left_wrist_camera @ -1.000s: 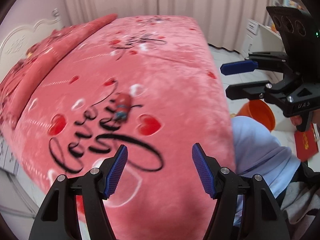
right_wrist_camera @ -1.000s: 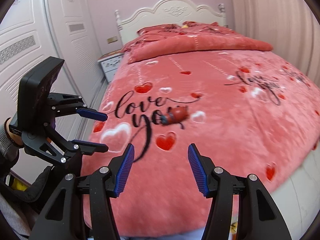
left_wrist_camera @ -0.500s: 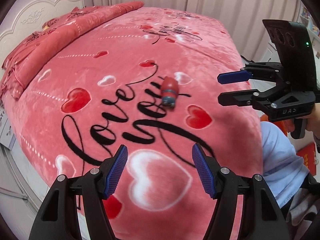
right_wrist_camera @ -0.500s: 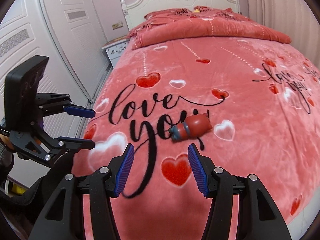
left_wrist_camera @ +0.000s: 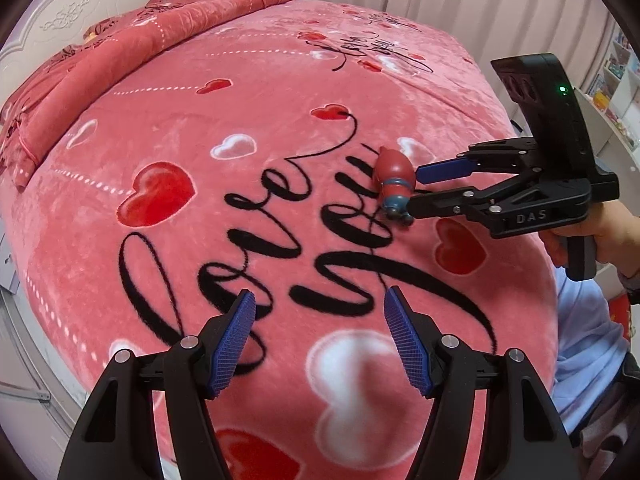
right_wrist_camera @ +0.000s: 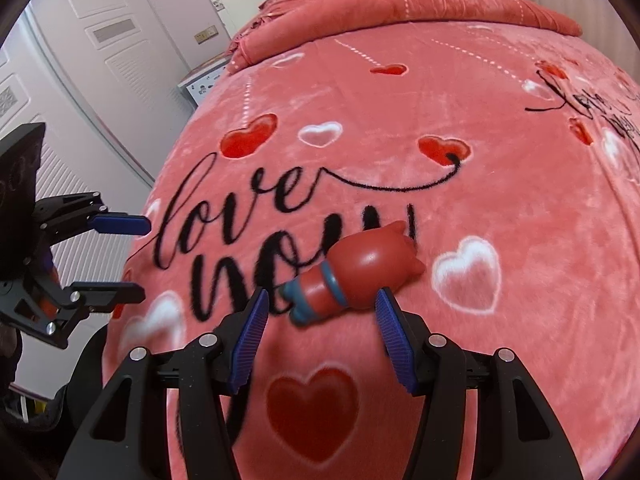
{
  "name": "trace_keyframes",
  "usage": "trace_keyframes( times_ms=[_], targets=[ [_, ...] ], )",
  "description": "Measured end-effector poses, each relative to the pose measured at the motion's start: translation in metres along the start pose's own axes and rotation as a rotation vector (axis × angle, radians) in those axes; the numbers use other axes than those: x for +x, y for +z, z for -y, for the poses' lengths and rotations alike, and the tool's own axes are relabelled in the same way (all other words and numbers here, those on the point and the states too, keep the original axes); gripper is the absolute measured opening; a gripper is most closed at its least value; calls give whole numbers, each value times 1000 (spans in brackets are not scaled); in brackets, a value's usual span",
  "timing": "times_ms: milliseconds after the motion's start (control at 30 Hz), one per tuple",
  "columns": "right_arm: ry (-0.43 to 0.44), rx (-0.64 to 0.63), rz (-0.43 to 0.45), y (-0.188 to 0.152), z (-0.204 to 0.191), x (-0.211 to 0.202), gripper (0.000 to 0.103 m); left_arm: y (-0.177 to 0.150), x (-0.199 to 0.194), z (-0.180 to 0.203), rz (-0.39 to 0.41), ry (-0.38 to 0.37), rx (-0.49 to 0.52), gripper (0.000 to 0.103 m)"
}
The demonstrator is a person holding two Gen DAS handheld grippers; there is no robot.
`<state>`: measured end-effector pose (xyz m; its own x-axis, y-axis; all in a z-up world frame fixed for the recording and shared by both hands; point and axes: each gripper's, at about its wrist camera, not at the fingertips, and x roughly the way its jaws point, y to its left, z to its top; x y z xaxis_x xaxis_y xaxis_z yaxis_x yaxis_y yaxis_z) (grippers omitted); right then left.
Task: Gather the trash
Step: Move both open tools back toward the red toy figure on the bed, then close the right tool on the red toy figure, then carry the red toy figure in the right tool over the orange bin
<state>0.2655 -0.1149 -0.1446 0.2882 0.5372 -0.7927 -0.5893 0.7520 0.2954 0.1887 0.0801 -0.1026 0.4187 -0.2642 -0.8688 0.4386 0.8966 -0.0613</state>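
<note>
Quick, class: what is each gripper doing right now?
Left gripper: open, holding nothing.
Right gripper: open, fingers either side of the red toy figure, not gripping it.

Left gripper (left_wrist_camera: 319, 334), right gripper (right_wrist_camera: 320, 322): fingers spread.

Black grippers (left_wrist_camera: 320, 336), blue pads (left_wrist_camera: 236, 344), poss. "DAS" marking.

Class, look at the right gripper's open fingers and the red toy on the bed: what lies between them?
Only bare blanket: the right wrist view shows the toy just ahead of the right gripper, nothing intervening.
</note>
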Motion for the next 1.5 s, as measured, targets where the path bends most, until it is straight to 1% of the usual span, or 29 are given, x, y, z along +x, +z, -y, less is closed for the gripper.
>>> trace_keyframes(
  times_ms=[33,100,267,300,333,400,433,533,600,667,733,867,1000,1133,1200,1333,1400,1467,1500],
  targets=[
    [-2,4,1,2,1,3,64,1,2,-2,-3,-3,0,68],
    [-6,13,3,8,4,10,68,1,6,-4,-8,-4,2,68],
    [-30,0,-19,18,5,26,66,2,13,-10,-15,-10,-4,68],
    [-39,-9,-24,18,4,29,64,2,13,-12,-16,-10,-8,68],
    [-48,-16,-24,18,4,30,54,2,14,-12,-16,-10,-10,68],
    [-63,-31,-19,16,4,29,39,3,14,-13,-15,-13,-10,68],
    [-61,-32,-15,16,5,28,38,4,14,-12,-14,-14,-8,68],
    [-56,-54,-2,13,3,18,37,8,15,-8,-12,-12,9,68],
    [-54,-80,14,14,0,4,37,13,15,-6,-16,-15,23,68],
    [-48,-89,40,17,1,-16,37,20,16,-4,-23,-7,61,68],
    [-58,-91,63,20,4,-31,37,30,20,-3,-32,17,97,68],
    [-73,-81,95,25,15,-47,37,52,38,-4,-38,-2,122,68],
    [-69,-68,97,29,24,-44,37,71,65,-4,-55,-8,132,68],
    [-59,-64,88,36,31,-30,37,82,90,-7,-74,-11,137,68],
    [-53,-66,85,39,34,-21,37,84,99,-10,-77,-19,127,68],
    [-45,-57,70,40,40,-5,37,84,106,-12,-70,-30,110,68],
    [-36,-45,63,39,43,0,37,83,105,-10,-65,-22,113,65],
    [-30,-42,63,36,42,2,37,83,105,-8,-64,-12,120,51],
    [-31,-44,62,35,41,2,37,82,103,-7,-64,-12,125,47]
  ],
)
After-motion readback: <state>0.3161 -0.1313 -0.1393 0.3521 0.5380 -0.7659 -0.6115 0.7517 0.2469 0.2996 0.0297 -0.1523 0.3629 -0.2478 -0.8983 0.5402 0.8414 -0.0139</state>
